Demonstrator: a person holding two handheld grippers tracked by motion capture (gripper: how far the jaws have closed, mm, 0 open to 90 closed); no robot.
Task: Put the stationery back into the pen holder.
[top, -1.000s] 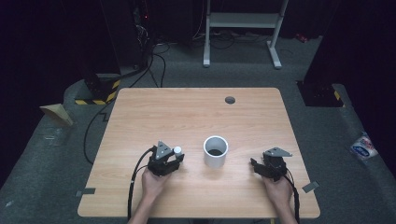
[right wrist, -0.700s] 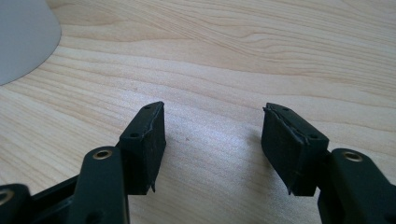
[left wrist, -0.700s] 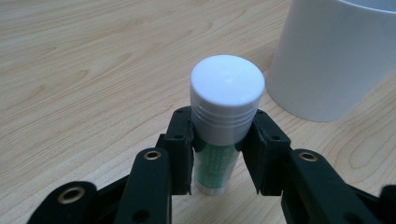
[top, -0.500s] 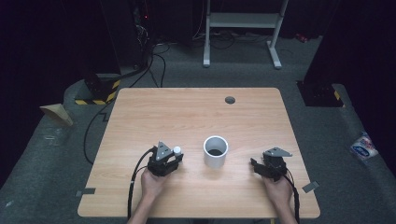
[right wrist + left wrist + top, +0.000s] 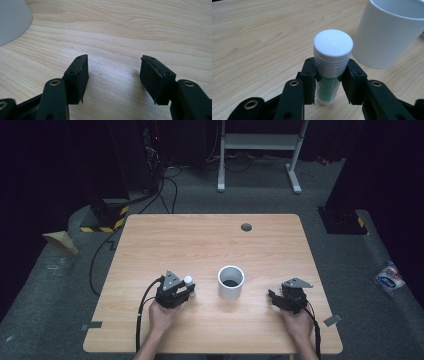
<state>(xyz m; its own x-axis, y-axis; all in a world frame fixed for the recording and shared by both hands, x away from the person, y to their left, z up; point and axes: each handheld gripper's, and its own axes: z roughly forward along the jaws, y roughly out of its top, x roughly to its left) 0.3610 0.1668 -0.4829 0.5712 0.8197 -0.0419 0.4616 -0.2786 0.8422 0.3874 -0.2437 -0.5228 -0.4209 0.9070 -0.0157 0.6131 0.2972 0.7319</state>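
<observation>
A small tube with a white cap and green label (image 5: 333,50) stands upright on the wooden table (image 5: 210,240). My left gripper (image 5: 332,75) is shut on its body just below the cap. In the high view the left gripper (image 5: 188,288) sits left of a white mug (image 5: 231,282), with the tube's cap (image 5: 188,280) showing at its tip. The mug (image 5: 387,35) stands close behind and to the right of the tube. My right gripper (image 5: 273,296) rests on the table right of the mug. Its jaws (image 5: 115,75) stand open over bare wood, and the mug's wall (image 5: 12,20) is at the far left.
A dark round grommet hole (image 5: 246,227) lies near the table's far edge. Black cables (image 5: 145,315) trail from the left gripper off the near edge. On the floor are a white stand (image 5: 260,150) behind the table and a plastic bag (image 5: 390,277) to the right.
</observation>
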